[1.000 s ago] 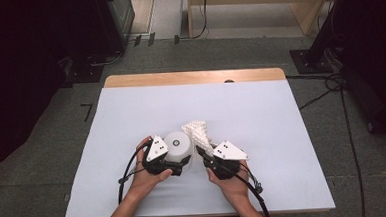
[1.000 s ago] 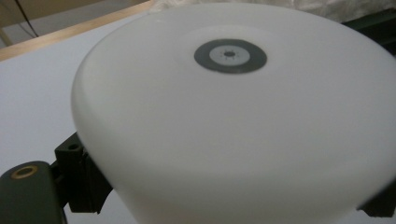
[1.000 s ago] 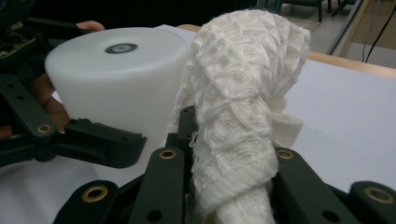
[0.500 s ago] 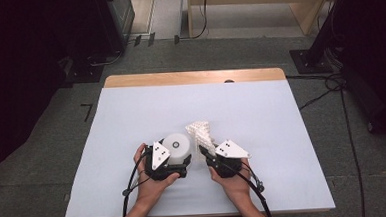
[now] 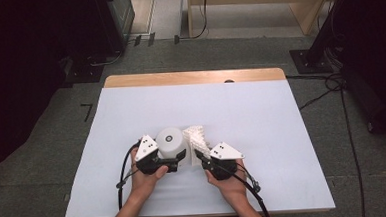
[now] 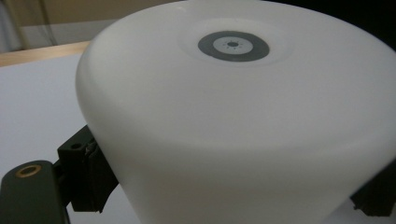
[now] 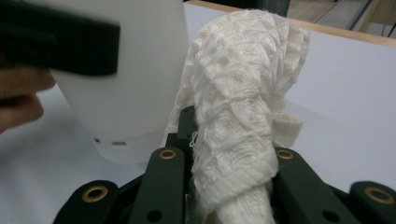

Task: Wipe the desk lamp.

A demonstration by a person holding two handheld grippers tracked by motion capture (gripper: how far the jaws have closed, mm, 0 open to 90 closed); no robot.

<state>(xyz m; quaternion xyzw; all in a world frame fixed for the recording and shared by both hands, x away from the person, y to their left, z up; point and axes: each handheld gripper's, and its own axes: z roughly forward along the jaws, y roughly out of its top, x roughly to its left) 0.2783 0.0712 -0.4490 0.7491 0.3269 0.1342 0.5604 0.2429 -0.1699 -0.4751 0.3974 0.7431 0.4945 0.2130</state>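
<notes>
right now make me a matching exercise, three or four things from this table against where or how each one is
Things:
1. white round device
2. cream waffle-weave cloth
3. table
4. left gripper

States:
a. bunched up, clamped between the right gripper's jaws
b. covered by a plain white sheet
c. jaws set at either side of the device
d. stands upright, dark ring on its top

Pairs: 1-d, 2-a, 3-b, 4-c

Grey carpet floor (image 5: 44, 176) — dark surroundings, wooden furniture (image 5: 256, 7)
</notes>
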